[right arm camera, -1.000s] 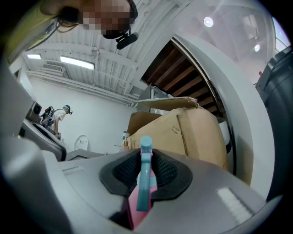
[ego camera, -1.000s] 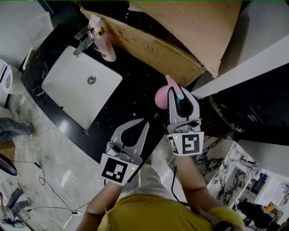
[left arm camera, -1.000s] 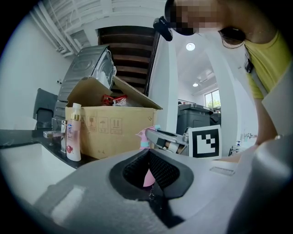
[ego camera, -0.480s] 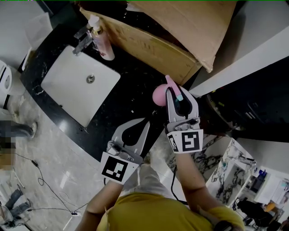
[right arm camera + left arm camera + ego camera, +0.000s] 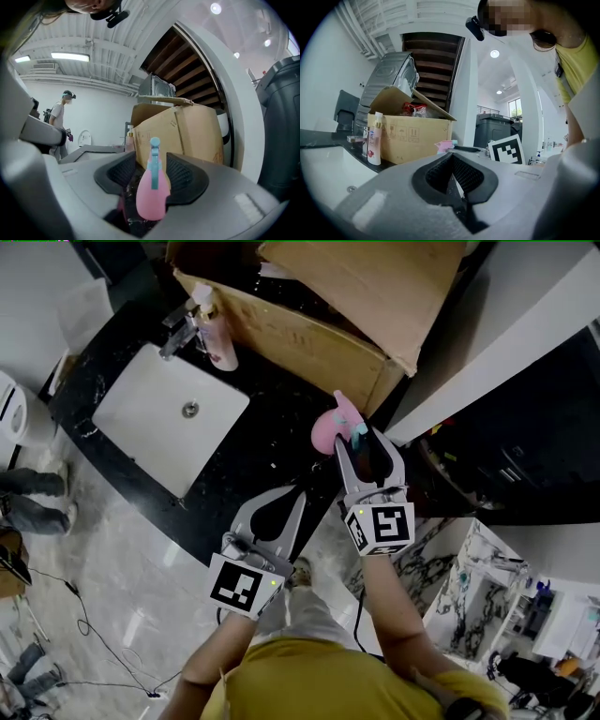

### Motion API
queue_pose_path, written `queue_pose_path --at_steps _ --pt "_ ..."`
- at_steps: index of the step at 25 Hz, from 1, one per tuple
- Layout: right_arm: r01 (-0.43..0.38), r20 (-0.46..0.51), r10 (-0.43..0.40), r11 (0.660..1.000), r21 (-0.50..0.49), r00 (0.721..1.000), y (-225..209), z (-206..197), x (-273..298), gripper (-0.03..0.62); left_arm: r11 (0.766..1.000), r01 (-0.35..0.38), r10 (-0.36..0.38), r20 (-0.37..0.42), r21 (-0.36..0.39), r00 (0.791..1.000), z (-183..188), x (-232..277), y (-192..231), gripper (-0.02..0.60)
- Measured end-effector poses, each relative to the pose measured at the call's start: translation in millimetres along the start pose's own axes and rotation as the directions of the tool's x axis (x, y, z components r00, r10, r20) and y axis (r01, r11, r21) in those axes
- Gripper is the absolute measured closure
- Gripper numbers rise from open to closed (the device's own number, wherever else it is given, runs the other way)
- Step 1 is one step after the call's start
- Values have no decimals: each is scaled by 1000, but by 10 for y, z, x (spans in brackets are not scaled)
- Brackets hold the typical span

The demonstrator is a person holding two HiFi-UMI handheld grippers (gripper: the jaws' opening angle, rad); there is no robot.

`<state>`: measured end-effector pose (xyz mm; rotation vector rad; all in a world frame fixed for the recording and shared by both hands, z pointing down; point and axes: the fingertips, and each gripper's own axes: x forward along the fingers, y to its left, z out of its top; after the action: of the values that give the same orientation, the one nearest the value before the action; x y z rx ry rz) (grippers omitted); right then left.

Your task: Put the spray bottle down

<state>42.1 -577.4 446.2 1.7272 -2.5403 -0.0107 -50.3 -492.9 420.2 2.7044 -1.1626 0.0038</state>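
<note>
The pink spray bottle [image 5: 327,428] with a pale blue trigger head stands upright on the black counter [image 5: 267,418], close to the cardboard box's corner. My right gripper [image 5: 367,441] reaches level toward it and has just been opening. In the right gripper view the spray bottle [image 5: 152,193] stands between the two pads, and a gap shows on each side, so nothing grips it. My left gripper [image 5: 290,493] hangs near the counter's front edge, shut and empty. In the left gripper view its tips [image 5: 452,156] meet.
A large open cardboard box [image 5: 319,324] fills the back of the counter. Left of it are a white sink [image 5: 141,418], a faucet [image 5: 176,326] and a pink lotion bottle [image 5: 217,337]. Someone's legs [image 5: 28,498] show on the marble floor at far left.
The right gripper's jaws have spread away from the spray bottle, which now stands free on the counter. Both grippers have shifted slightly; the left one stays shut.
</note>
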Motion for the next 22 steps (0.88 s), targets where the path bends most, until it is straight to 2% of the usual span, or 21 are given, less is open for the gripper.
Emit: queue_pose_path --at_steps 6,11,13,22 --pt "40 -64 -38 999 24 997 109 -32 -518 406 1000 -17 17 20 9 1000 81 -258 -103 583" --pt "58 -45 -58 998 2 997 244 240 -961 556 999 -40 39 35 23 999 138 -478 -184 583" --pt "66 -32 -66 998 -7 997 296 357 -1102 586 999 -43 42 43 32 998 205 -542 -237 583" --pt "95 47 -95 995 -6 994 489 911 -1641 594 995 -61 56 69 74 996 583 -835 -449 583"
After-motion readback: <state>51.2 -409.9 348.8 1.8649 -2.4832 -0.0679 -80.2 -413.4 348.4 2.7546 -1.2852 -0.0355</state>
